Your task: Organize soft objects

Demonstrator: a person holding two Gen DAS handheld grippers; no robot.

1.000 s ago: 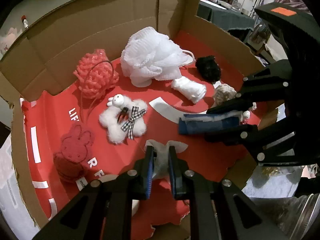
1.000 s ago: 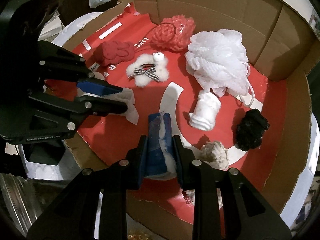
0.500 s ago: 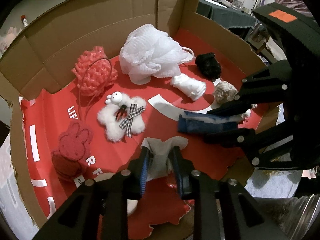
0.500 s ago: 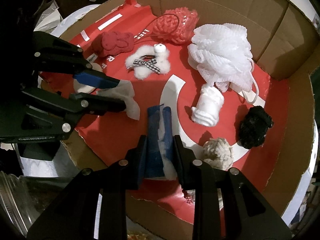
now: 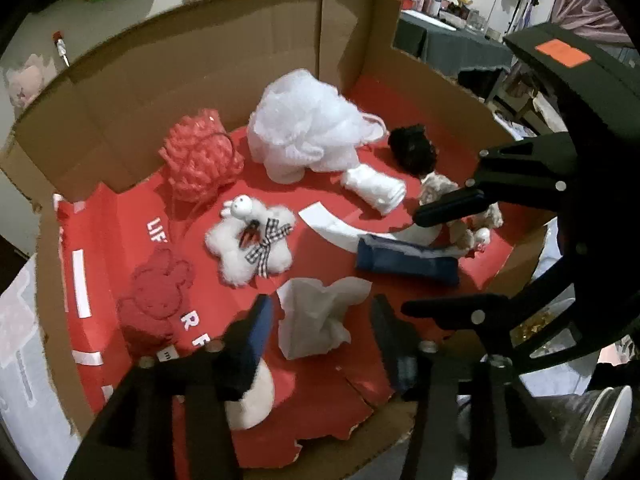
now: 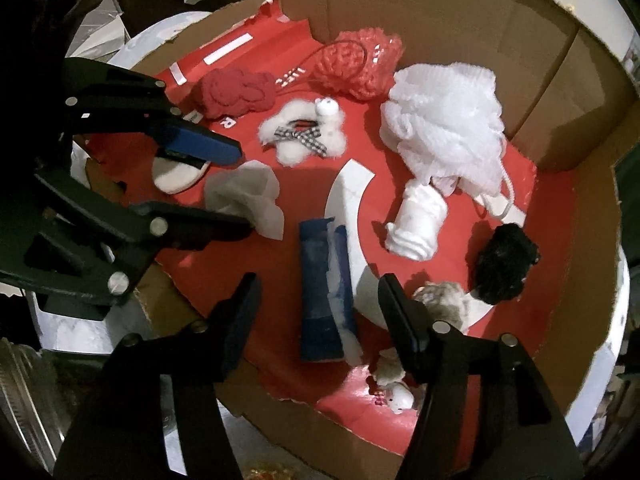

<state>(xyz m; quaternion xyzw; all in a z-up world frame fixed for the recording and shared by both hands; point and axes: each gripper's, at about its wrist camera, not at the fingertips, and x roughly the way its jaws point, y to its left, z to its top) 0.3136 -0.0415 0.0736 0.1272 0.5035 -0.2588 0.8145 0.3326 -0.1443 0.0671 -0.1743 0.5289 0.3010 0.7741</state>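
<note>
Soft things lie on the red floor of a cardboard box (image 5: 280, 40). My left gripper (image 5: 320, 316) is open, its jaws on either side of a crumpled white cloth (image 5: 316, 316) that rests on the floor; the cloth also shows in the right wrist view (image 6: 248, 196). My right gripper (image 6: 320, 300) is open around a blue roll with white lining (image 6: 326, 288), which lies flat and also shows in the left wrist view (image 5: 404, 260). Neither gripper holds anything.
In the box lie a white mesh pouf (image 5: 308, 132), a pink pouf (image 5: 200, 156), a white fluffy toy with a checked bow (image 5: 252, 244), a red bunny cloth (image 5: 156, 288), a white roll (image 5: 376, 188), a black ball (image 5: 414, 148), a beige ball (image 6: 444, 304) and a cream pad (image 6: 176, 172).
Both grippers have opened. The left one let go of the white cloth and the right one let go of the blue roll; both things now lie on the box floor.
</note>
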